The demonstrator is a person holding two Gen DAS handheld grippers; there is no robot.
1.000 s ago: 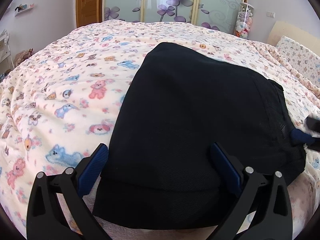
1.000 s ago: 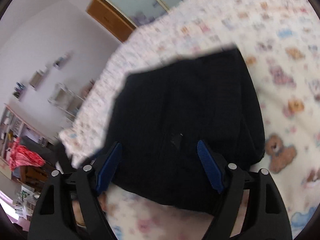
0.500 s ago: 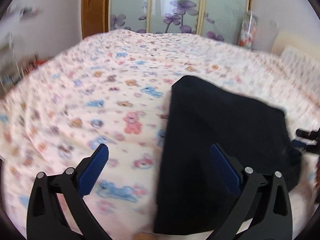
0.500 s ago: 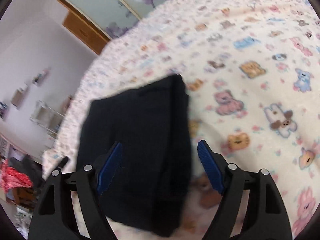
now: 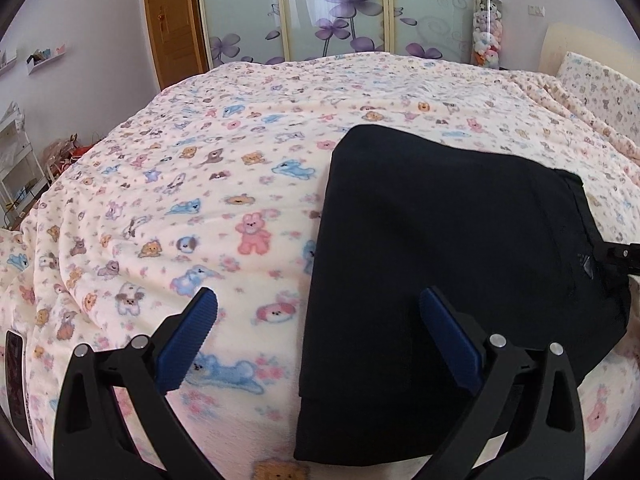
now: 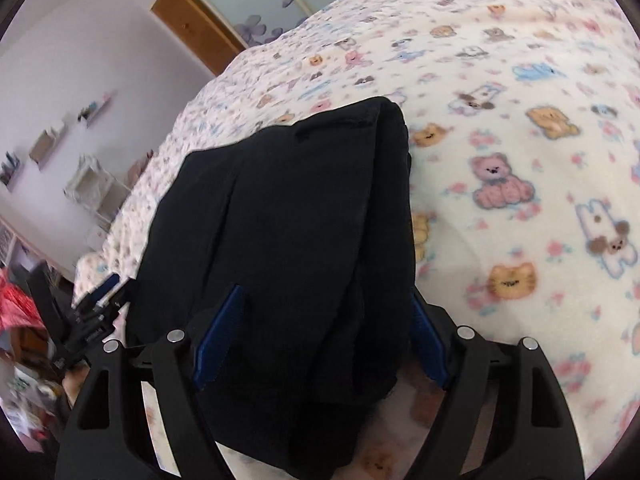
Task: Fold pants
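Observation:
The black pants point(image 5: 452, 248) lie folded in a compact stack on the teddy-bear blanket point(image 5: 200, 200). My left gripper point(image 5: 316, 312) is open and empty, with its right finger over the stack's near left edge. In the right wrist view the pants point(image 6: 288, 240) fill the centre, and my right gripper point(image 6: 324, 320) is open with its jaws either side of the stack's near end, not clamping it. The right gripper's tip shows at the far right of the left wrist view point(image 5: 620, 256), at the waistband end.
The bed runs to a pillow point(image 5: 600, 84) and headboard at the right. Sliding wardrobe doors with purple flowers point(image 5: 340, 8) and a wooden door point(image 5: 172, 24) stand behind. A dark phone point(image 5: 16, 384) lies at the blanket's near left edge. Shelves line the left wall.
My left gripper has drawn back and to the left off the folded pants. My right gripper swung away, then came back over the stack's near end. Both stayed open.

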